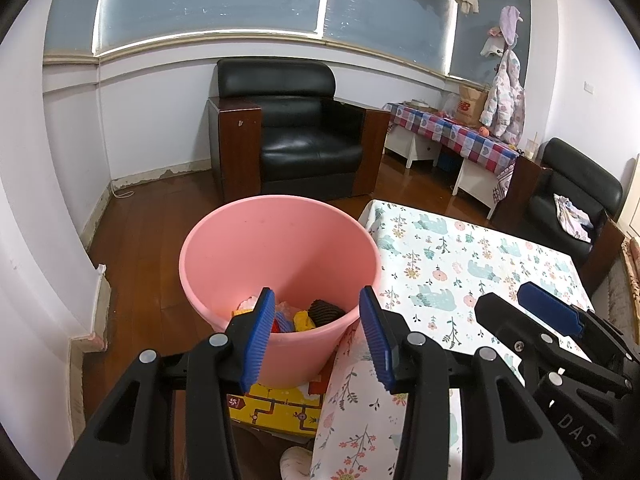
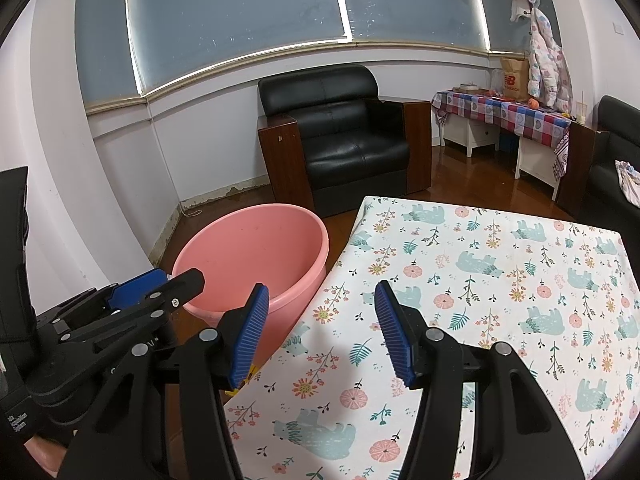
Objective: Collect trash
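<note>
Trash [image 1: 296, 316] sits in pink bucket [image 1: 280, 240] beside table [image 2: 500, 280], so left gripper [image 1: 316, 332] and right gripper [image 2: 324, 328] hover wide-jawed, empty.

My right gripper [image 2: 320, 324] hung over the flowered worktop [image 2: 500, 280], its jaws apart with nothing between them. The pink bucket [image 2: 256, 252] stood just beside the worktop's edge, my left gripper [image 2: 160, 284] near its rim.
</note>
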`<action>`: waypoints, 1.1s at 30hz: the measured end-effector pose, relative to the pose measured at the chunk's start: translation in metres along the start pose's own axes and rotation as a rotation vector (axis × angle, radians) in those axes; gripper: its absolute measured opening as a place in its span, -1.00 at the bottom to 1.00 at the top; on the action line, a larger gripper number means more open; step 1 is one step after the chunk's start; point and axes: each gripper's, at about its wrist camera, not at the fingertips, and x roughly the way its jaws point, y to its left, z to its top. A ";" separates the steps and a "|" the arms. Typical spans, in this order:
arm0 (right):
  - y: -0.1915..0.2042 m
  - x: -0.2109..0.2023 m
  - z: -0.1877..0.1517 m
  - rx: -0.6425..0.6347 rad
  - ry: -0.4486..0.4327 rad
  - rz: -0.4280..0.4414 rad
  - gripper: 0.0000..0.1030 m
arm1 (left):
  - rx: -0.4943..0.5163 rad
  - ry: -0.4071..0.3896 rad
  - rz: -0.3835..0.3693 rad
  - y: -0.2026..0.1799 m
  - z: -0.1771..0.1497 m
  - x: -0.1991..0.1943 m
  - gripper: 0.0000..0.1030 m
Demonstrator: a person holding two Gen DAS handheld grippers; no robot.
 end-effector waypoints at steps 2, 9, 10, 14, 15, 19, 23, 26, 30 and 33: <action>0.000 0.000 0.000 0.000 0.001 -0.001 0.09 | -0.001 0.001 0.000 0.000 0.000 0.000 -0.15; -0.001 -0.001 -0.001 0.001 0.002 -0.001 0.09 | 0.000 0.001 0.000 0.000 0.000 0.000 -0.15; -0.001 -0.001 -0.001 0.001 0.002 -0.001 0.09 | 0.000 0.001 0.000 0.000 0.000 0.000 -0.15; -0.002 -0.001 -0.001 0.001 0.002 -0.002 0.08 | 0.000 0.001 0.000 -0.001 0.000 0.000 -0.15; -0.002 -0.002 -0.001 0.001 0.002 -0.002 0.09 | 0.000 0.001 0.000 -0.001 0.000 0.000 -0.15; -0.001 -0.001 -0.001 0.001 0.002 -0.002 0.09 | 0.001 0.001 0.000 -0.001 0.000 0.000 -0.15; -0.002 -0.001 -0.001 0.001 0.002 -0.001 0.09 | 0.001 -0.003 0.003 -0.001 0.001 0.000 -0.15; -0.001 -0.001 -0.001 0.001 0.003 -0.002 0.09 | 0.005 -0.004 0.003 -0.002 -0.001 0.000 -0.15; -0.003 -0.002 -0.002 0.003 0.003 -0.003 0.09 | 0.004 0.010 0.005 -0.004 -0.005 0.003 -0.15; -0.005 -0.003 -0.004 0.007 0.002 -0.004 0.09 | 0.003 0.013 0.003 -0.005 -0.009 0.005 -0.15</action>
